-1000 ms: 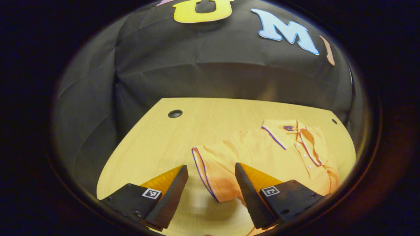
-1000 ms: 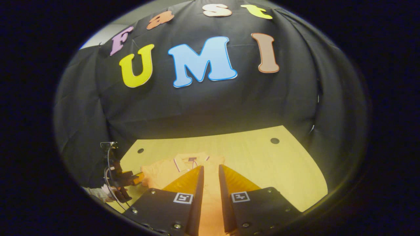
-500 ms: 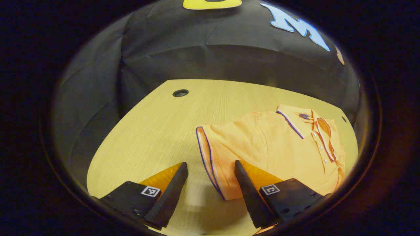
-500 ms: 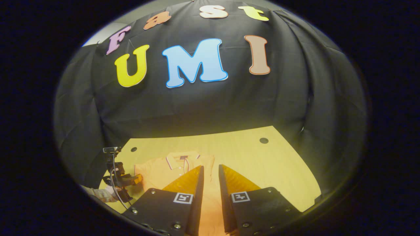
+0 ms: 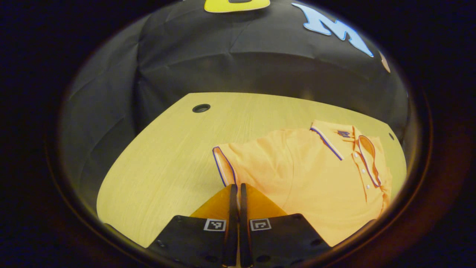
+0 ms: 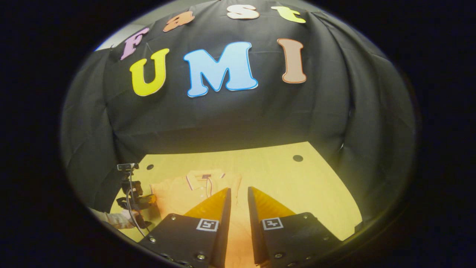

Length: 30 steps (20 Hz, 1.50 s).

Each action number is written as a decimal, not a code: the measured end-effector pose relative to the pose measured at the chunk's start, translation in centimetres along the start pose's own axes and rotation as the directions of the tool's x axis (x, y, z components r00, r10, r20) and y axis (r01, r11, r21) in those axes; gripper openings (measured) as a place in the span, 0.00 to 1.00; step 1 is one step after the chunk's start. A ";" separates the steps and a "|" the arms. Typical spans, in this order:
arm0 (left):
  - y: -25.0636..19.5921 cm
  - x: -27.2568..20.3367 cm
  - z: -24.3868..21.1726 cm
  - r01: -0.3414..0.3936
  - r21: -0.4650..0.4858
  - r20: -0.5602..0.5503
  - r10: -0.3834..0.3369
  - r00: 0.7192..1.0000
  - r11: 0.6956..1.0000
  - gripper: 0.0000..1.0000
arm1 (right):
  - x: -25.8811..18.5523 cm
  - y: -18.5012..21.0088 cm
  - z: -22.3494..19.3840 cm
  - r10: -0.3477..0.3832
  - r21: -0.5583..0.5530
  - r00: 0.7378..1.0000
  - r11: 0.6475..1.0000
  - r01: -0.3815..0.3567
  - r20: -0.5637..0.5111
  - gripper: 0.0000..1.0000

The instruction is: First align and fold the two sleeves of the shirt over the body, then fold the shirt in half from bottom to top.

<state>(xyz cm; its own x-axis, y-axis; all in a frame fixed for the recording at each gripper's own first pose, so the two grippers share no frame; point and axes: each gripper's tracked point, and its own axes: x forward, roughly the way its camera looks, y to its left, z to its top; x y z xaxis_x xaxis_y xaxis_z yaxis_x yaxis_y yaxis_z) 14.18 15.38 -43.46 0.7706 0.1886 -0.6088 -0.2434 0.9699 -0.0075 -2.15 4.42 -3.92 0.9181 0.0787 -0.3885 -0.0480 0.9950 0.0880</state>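
Observation:
An orange polo shirt with blue trim lies face up on the wooden table, its collar toward the far wall. My left gripper is shut on the striped cuff of the near sleeve. In the right gripper view the shirt lies ahead, collar away from me. My right gripper holds a narrow gap with orange shirt cloth pinched between its fingers. The left gripper and the hand holding it sit at the shirt's left edge.
The table has small round holes near its far corners. Black cloth walls close the booth behind and beside the table. Bare wood spreads left of the shirt and to its right.
My left gripper's fingers, wide apart around the sleeve cuff before, have closed on it. The right gripper keeps the same narrow grip and has barely moved.

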 end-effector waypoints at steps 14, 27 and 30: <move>-13.5 -5.5 9.8 0.109 0.339 0.211 -0.189 0.959 0.934 0.10 | -0.9 -2.3 -1.6 -0.027 0.054 1.000 0.998 0.027 0.002 0.28; -23.5 -5.3 3.7 0.291 0.448 0.057 -0.352 0.934 0.845 0.39 | -3.0 -6.6 -3.7 -0.087 0.107 0.996 0.990 0.088 -0.017 0.28; -23.3 -6.2 3.8 0.301 0.431 0.064 -0.362 0.930 0.850 0.79 | -2.6 -6.4 -4.2 -0.068 0.105 0.997 0.992 0.070 -0.026 0.28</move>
<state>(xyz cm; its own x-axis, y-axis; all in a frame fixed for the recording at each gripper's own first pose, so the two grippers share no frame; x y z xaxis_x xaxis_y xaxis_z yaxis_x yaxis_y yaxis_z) 17.35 -7.84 -36.45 0.8423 -0.1659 -0.5128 0.2795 0.9480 0.1523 -5.88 -1.94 -7.29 0.9087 0.0123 -0.4173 0.0585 0.9859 0.1566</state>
